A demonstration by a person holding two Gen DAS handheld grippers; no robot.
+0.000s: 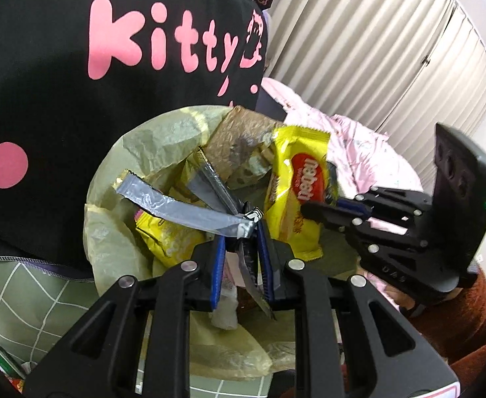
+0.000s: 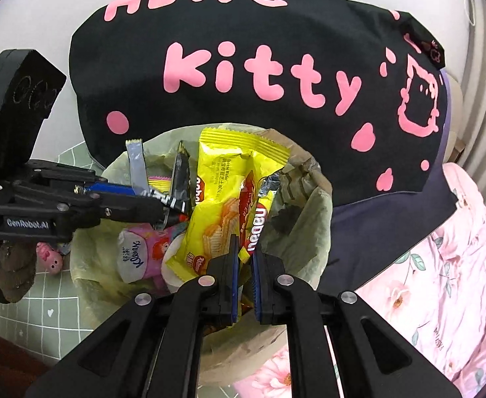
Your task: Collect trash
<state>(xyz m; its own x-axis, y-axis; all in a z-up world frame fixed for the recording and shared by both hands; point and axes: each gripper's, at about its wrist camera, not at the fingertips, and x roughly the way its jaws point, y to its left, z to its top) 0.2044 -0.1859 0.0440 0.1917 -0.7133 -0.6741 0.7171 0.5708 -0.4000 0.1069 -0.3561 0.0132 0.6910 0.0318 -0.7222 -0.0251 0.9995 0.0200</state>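
Wrappers, light and crinkly, hang over the lined bin (image 2: 312, 205): silver strips (image 1: 190, 214) between the left gripper's (image 1: 241, 232) narrowly parted jaws, yellow wafer pack (image 2: 223, 205) likewise in the right gripper (image 2: 244, 255).

So behind it all we've got a black cloth with pink "Kitty" lettering (image 2: 259, 76), a pink floral quilt (image 2: 442, 265) off to the right, green grid-patterned fabric (image 1: 27, 295) down low, plus pale pleated curtains (image 1: 392, 49) further back.
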